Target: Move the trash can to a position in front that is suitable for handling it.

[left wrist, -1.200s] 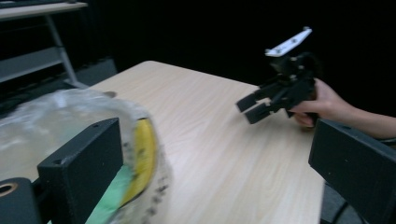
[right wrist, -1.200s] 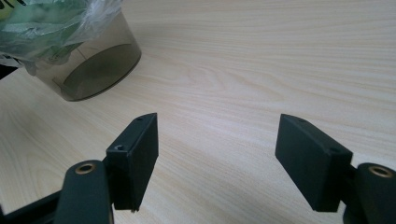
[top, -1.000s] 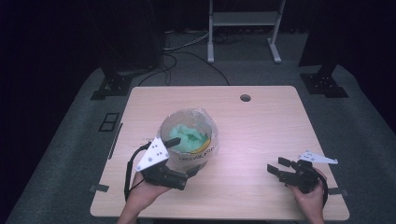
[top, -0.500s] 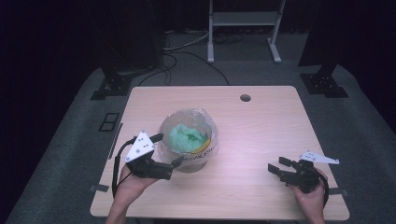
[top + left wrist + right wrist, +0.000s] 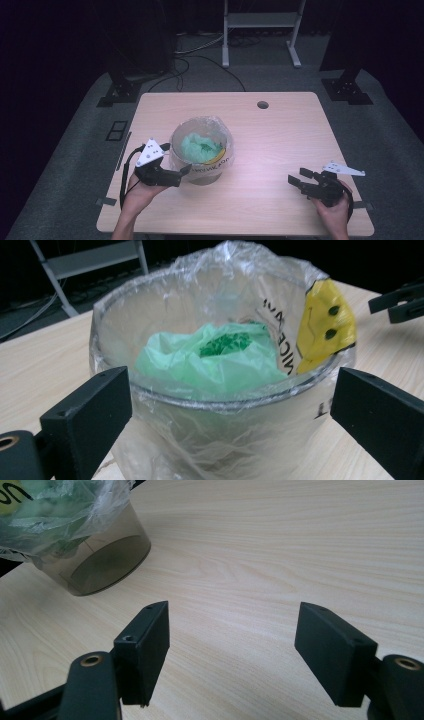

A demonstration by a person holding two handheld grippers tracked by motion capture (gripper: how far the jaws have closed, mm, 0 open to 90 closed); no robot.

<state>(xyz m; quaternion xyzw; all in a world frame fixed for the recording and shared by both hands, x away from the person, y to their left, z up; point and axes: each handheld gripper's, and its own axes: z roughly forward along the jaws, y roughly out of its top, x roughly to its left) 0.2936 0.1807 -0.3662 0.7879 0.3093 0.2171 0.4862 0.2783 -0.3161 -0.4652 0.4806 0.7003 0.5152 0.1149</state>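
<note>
A clear round bin (image 5: 206, 172) stands left of the table's middle, lined with a thin clear plastic bag. A crumpled green bag (image 5: 199, 146) lies inside it. The liner carries a yellow smiley print (image 5: 325, 325) and black letters. My left gripper (image 5: 176, 158) is open at the bin's left side, level with its rim (image 5: 200, 401), and its jaws spread wider than the bin. My right gripper (image 5: 296, 175) rests open near the front right of the table, with bare wood between its jaws. In the right gripper view the bin (image 5: 100, 560) is far off at the upper left.
The wooden table (image 5: 280, 135) has a round cable hole (image 5: 262, 105) near its far edge. Behind the table on the grey floor are a metal stand (image 5: 260, 20), cables and black stand bases (image 5: 120, 92). The other gripper (image 5: 397, 302) shows at the left gripper view's upper right.
My left gripper has drawn back leftward from the bin's rim and now faces the bin's side with its jaws open. The right gripper and the bin have not moved.
</note>
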